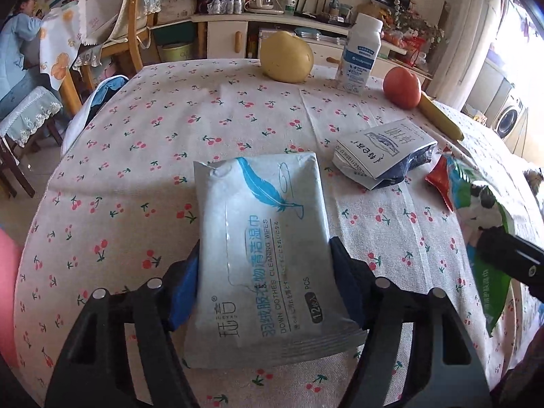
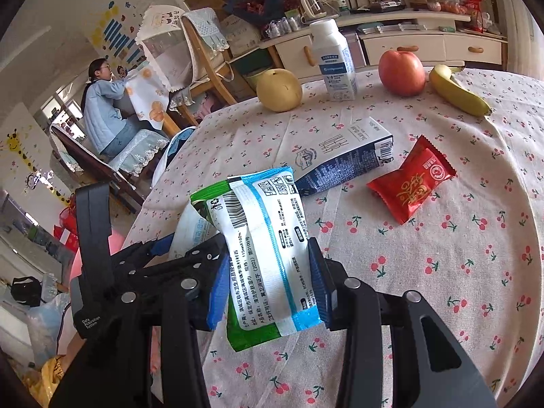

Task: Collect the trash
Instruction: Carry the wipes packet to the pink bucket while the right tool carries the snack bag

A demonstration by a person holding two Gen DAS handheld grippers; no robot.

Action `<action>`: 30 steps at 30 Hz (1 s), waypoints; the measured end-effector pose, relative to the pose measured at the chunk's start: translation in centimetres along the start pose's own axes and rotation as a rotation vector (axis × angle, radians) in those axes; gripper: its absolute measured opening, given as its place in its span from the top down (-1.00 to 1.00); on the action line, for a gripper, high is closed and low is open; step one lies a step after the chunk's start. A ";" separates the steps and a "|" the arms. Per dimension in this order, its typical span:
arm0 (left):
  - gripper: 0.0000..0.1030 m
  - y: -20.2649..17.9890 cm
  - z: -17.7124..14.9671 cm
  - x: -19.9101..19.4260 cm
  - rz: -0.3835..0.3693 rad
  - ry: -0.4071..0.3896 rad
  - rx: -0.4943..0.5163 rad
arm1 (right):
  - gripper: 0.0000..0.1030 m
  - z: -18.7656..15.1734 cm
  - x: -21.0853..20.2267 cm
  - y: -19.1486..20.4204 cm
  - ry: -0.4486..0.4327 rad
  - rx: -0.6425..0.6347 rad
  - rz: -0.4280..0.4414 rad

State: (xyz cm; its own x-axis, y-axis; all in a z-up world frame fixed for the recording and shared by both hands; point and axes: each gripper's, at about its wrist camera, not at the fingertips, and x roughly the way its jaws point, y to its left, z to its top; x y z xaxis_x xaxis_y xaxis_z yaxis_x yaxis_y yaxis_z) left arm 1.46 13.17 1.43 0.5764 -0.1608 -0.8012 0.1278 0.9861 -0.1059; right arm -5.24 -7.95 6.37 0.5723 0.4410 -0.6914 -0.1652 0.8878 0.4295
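A white wipes pack (image 1: 261, 238) with a blue feather print lies flat on the cherry-print tablecloth (image 1: 136, 170). My left gripper (image 1: 263, 261) straddles it, and both blue pads press on its long edges. My right gripper (image 2: 268, 272) is shut on a green, blue and white wipes pack (image 2: 268, 238) and holds it tilted above the table. That pack also shows at the right edge of the left wrist view as the green pack (image 1: 476, 210). A flattened milk carton (image 2: 343, 163) and a red snack wrapper (image 2: 411, 183) lie further back on the cloth.
A pear (image 2: 278, 90), a white bottle (image 2: 335, 61), an apple (image 2: 403, 73) and a banana (image 2: 457, 91) stand along the table's far side. Chairs and a seated person (image 2: 102, 112) are beyond the left edge. A low cabinet (image 2: 425, 44) runs behind.
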 end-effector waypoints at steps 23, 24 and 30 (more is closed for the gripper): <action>-0.37 19.2 -1.9 -13.1 0.122 -0.286 -0.483 | 0.16 -0.5 6.7 14.2 0.123 -0.068 0.246; -0.37 20.3 -2.2 -13.5 0.138 -0.293 -0.514 | 0.16 -0.5 7.1 15.4 0.129 -0.082 0.255; -0.38 26.3 -4.3 -16.3 0.244 -0.340 -0.674 | 0.16 -0.1 9.5 23.0 0.155 -0.155 0.344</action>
State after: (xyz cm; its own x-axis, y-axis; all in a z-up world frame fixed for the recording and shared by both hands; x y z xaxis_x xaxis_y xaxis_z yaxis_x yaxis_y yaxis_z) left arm -8.09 41.86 9.15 0.7541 0.1661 -0.6354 -0.4870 0.7905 -0.3713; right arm -3.72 16.70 9.66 0.3363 0.7197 -0.6074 -0.4518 0.6892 0.5665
